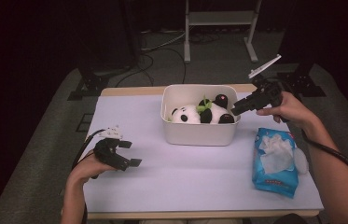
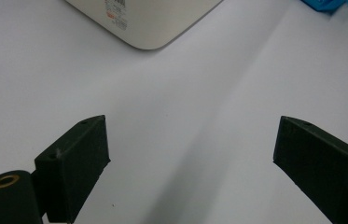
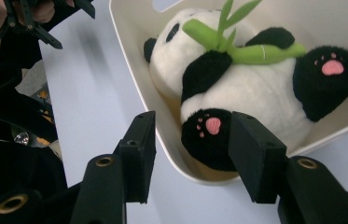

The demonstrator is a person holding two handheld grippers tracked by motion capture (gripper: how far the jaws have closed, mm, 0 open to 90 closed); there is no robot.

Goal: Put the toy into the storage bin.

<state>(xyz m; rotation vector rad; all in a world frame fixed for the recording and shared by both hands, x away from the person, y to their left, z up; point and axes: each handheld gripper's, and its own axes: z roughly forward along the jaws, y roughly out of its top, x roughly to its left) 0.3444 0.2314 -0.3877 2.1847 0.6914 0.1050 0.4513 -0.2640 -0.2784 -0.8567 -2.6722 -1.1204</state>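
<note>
A plush panda [image 1: 195, 113] holding a green bamboo sprig lies on its back in a white bin [image 1: 199, 135] at the middle back of the table. My right gripper [image 1: 233, 111] reaches over the bin's right end. In the right gripper view the right gripper [image 3: 190, 140] stands open astride the bin's wall [image 3: 134, 70]: one jaw is outside it, the other inside against the panda's [image 3: 251, 88] black foot. My left gripper [image 1: 132, 153] rests low at the table's front left, open, and nothing lies between the jaws of the left gripper [image 2: 190, 149].
A blue pack of wet wipes [image 1: 274, 161] lies at the table's right, a white wipe pulled out on top. The bin's corner [image 2: 148, 23] lies ahead of the left gripper. Stands and cables sit on the floor behind the table.
</note>
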